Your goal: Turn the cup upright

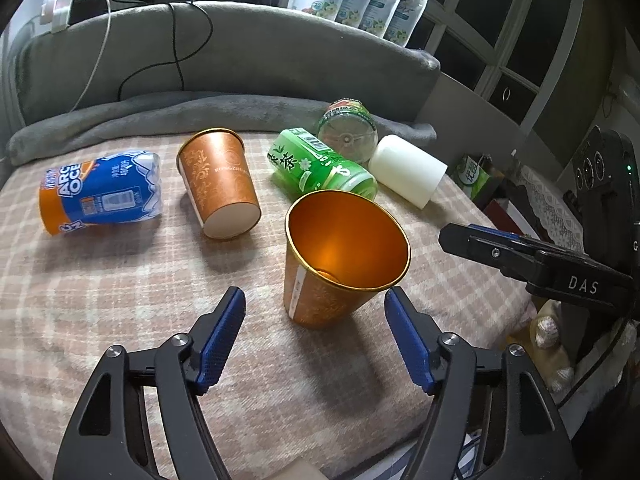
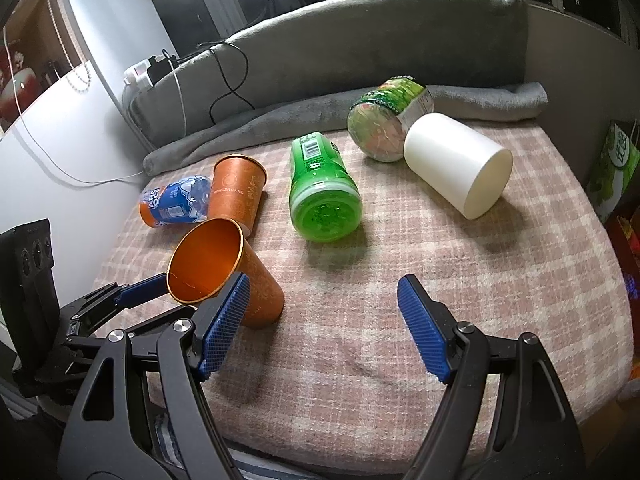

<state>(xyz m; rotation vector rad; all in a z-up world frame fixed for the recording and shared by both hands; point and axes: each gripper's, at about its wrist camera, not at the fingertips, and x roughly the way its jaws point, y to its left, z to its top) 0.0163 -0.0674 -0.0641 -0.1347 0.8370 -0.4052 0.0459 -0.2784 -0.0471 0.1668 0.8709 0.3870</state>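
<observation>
**Cup almost up**

The orange cup (image 1: 340, 264) leaned, mouth up, just past our left gripper (image 1: 316, 312), whose fingers were wide and empty. Our right gripper (image 2: 324, 312) was wide too. We should push gently, we thought.

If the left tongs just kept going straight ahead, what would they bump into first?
Most likely the upright orange cup: it stands right ahead of the open left tongs, between the lines of the two fingers. Depth is hard to judge.
</observation>
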